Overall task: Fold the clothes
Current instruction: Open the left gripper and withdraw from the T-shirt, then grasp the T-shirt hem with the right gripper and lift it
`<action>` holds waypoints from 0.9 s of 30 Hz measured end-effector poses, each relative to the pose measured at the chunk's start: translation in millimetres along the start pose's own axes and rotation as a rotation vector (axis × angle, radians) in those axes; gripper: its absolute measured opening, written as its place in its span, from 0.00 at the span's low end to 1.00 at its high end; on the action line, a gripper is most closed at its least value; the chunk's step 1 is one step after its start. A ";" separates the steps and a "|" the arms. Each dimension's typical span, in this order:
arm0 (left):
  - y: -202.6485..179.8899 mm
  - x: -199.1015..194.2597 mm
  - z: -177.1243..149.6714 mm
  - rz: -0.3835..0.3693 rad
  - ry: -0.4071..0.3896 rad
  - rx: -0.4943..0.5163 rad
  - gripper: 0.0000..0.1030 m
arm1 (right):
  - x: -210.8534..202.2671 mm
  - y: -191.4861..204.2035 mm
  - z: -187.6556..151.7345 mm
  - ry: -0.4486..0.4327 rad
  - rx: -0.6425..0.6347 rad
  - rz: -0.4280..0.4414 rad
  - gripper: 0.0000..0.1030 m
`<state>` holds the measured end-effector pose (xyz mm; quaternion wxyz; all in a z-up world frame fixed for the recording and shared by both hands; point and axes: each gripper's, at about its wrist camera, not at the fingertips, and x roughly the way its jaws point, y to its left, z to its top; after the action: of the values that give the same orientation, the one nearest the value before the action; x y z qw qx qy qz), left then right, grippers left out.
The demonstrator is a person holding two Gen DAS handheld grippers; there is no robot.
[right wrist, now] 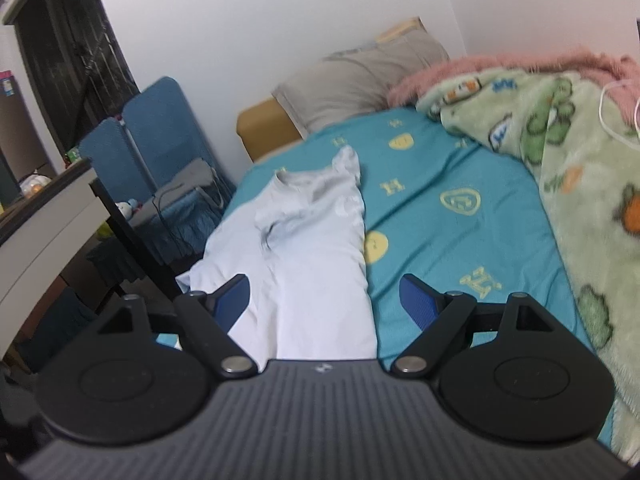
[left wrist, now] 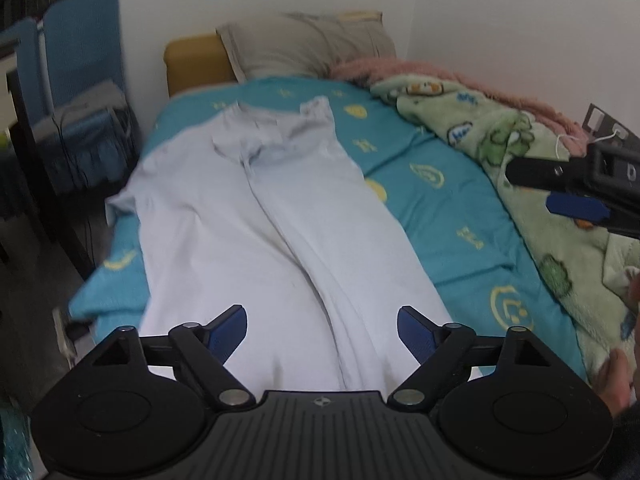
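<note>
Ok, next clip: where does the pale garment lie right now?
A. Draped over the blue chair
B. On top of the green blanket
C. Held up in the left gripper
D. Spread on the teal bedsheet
D: the pale garment lies spread flat on the teal bedsheet, with both grippers open and empty.

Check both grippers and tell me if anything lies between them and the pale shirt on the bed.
Nothing visible does. The left gripper hangs open right over the pale shirt, and the right gripper is open above its right edge. The green blanket lies off to the right, clear of the shirt.
</note>
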<state>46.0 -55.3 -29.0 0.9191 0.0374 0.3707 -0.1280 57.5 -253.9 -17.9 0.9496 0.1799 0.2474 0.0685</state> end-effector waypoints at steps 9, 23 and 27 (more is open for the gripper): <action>-1.5 0.7 3.5 0.006 -0.142 -0.009 0.99 | -5.0 10.5 -0.5 -0.056 -0.067 0.003 0.81; 12.4 4.1 -11.9 -0.013 -0.133 -0.030 0.99 | 2.6 10.6 -7.1 -0.043 -0.093 0.002 0.81; 19.2 -8.4 -13.1 -0.013 -0.153 -0.033 0.99 | 12.3 11.4 -8.2 0.001 -0.096 0.013 0.81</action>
<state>36.4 -32.9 -33.2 0.9444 0.0099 0.3018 -0.1300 63.7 -238.2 -25.7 0.9566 0.1356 0.2432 0.0864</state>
